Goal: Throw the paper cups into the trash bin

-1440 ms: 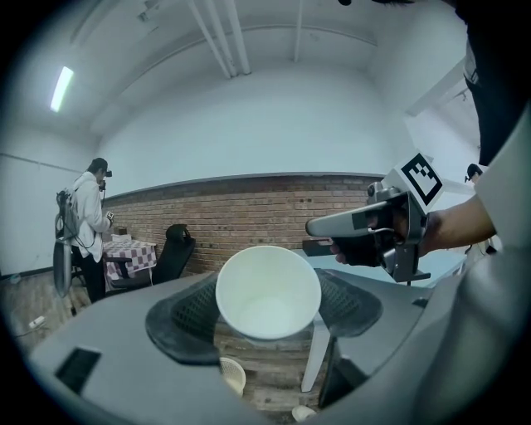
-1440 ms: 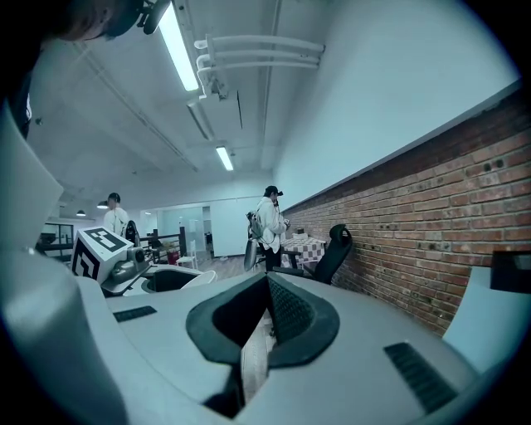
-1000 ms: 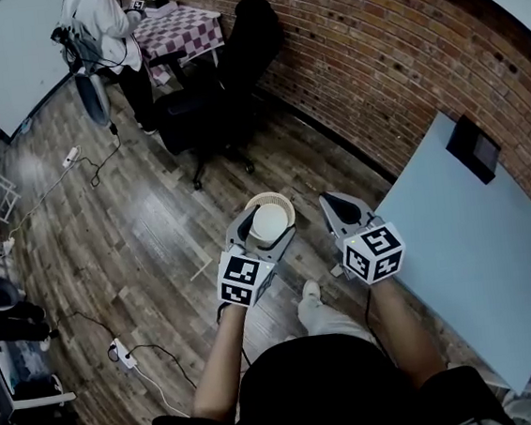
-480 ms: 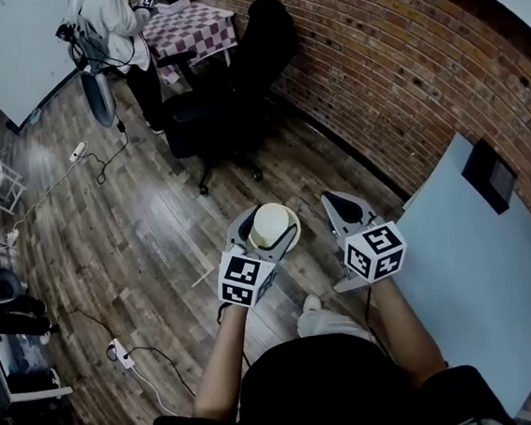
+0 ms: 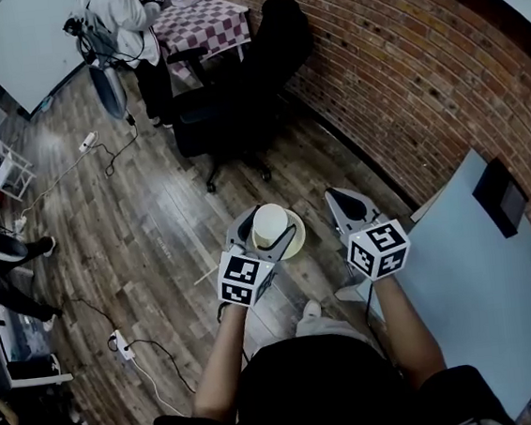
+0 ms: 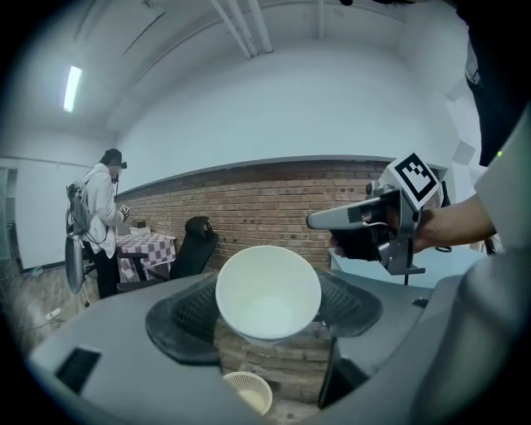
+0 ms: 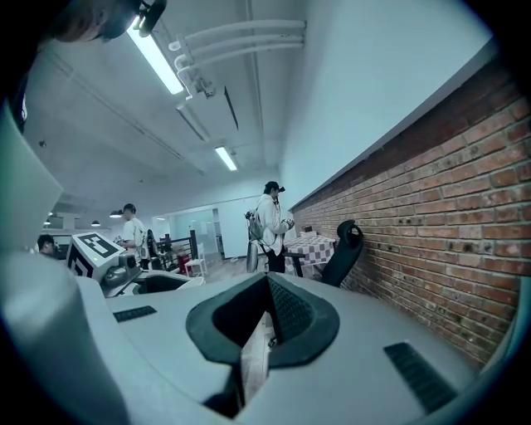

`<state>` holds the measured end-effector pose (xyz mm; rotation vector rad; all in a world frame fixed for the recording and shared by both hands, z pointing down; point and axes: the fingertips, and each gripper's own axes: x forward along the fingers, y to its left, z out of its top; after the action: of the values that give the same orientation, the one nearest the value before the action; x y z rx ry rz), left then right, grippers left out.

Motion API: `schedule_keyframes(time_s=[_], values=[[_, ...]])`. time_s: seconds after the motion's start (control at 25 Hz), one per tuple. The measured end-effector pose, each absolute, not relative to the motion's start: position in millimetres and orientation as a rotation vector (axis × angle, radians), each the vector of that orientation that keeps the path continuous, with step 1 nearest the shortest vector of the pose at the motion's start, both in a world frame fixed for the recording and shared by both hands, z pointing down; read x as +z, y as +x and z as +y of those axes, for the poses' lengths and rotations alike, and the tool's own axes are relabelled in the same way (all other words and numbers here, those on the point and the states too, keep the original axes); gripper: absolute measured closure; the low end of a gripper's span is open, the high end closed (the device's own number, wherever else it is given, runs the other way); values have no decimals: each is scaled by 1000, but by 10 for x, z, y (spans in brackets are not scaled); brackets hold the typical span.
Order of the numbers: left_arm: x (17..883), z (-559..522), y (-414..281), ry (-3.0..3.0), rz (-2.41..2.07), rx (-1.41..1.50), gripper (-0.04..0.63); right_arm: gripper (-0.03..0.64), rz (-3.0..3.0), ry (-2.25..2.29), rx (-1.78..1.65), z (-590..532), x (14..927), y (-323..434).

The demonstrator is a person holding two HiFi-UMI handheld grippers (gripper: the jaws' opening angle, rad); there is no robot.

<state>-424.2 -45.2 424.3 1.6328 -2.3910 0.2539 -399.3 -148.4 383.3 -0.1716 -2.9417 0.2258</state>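
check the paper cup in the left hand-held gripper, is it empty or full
Empty. The left gripper view looks straight into the paper cup and shows only its bare white inside and bottom.

Wood-plank floor along a brick wall, with two tables

The wood-plank floor [image 5: 153,219] carries a cream lattice trash bin [image 5: 297,239] in the middle. A black office chair [image 5: 236,115] stands near the brick wall [image 5: 400,61], and a table with a checked cloth [image 5: 212,19] is at the far end. One white power strip [image 5: 119,345] lies with its cable at the near left, and a second power strip [image 5: 88,140] lies farther off. At the right stands a pale blue table [image 5: 472,289] with a flat black object [image 5: 500,196] on it by the wall.
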Motion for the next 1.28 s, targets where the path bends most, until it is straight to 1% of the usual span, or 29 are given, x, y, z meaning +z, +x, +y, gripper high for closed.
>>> schedule_keyframes(time_s=[0.64,1.08,1.28], values=[[4369,-528,-4460,1614,-2362,321,235,612,-2904,-187,292,-1558,4087,-4256],[4552,-417,-4826,1762,-2228,312,235,612,-2903,6,308,-1411,4159,-4560],[4737,-440,-5022,1836,-2126,321,235,612,-2871,120,343,-1400,4327,-4681]])
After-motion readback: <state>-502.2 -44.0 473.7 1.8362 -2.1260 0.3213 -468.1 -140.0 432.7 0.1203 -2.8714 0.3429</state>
